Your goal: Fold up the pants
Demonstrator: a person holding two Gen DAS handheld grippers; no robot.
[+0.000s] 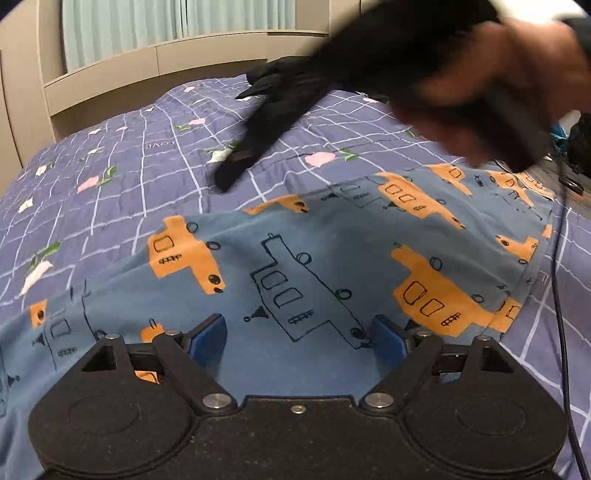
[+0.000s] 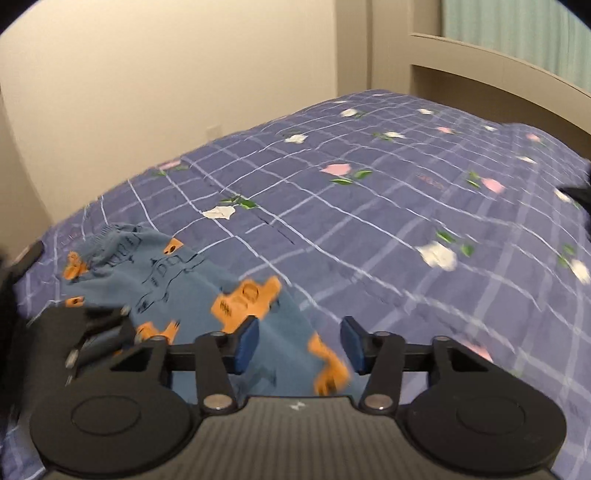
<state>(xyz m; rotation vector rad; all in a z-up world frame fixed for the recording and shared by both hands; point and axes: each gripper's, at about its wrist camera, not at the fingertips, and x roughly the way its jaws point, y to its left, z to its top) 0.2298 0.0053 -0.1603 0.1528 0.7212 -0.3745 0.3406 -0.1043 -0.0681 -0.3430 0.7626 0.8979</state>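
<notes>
Left gripper (image 1: 298, 334): jaws spread wide, blue pads (image 1: 208, 334) on either side of a flat stretch of the pants (image 1: 314, 258), nothing pinched between them. It points down at the fabric from just above; whether the tips touch the cloth I can't tell from this angle.

Right gripper (image 2: 299, 345): jaws partly apart, blue pads (image 2: 246, 345) clear of the fabric. A corner of the pants (image 2: 177, 280) lies under and between the fingers, but neither pad presses on it, so nothing is held. That view is motion-blurred, so edge detail is soft.

Pants: blue-grey with orange and outlined vehicle prints, spread flat on the bedspread (image 1: 129, 155) near its front edge. In the right wrist view the ribbed waistband or cuff end shows at the far left, and the left gripper's body sits over the cloth there.

In the left wrist view, the person's hand (image 1: 491, 92) is wrapped around the right gripper's black handle at upper right, heavily blurred. A black garment (image 1: 273, 110) lies on the purple checked bedspread beyond the pants, running toward the headboard (image 1: 155, 62). A dark cable (image 1: 559, 277) hangs down the right side over the bed edge. Green curtain (image 1: 177, 18) behind the headboard; plain beige wall (image 2: 166, 74) in the right wrist view.
</notes>
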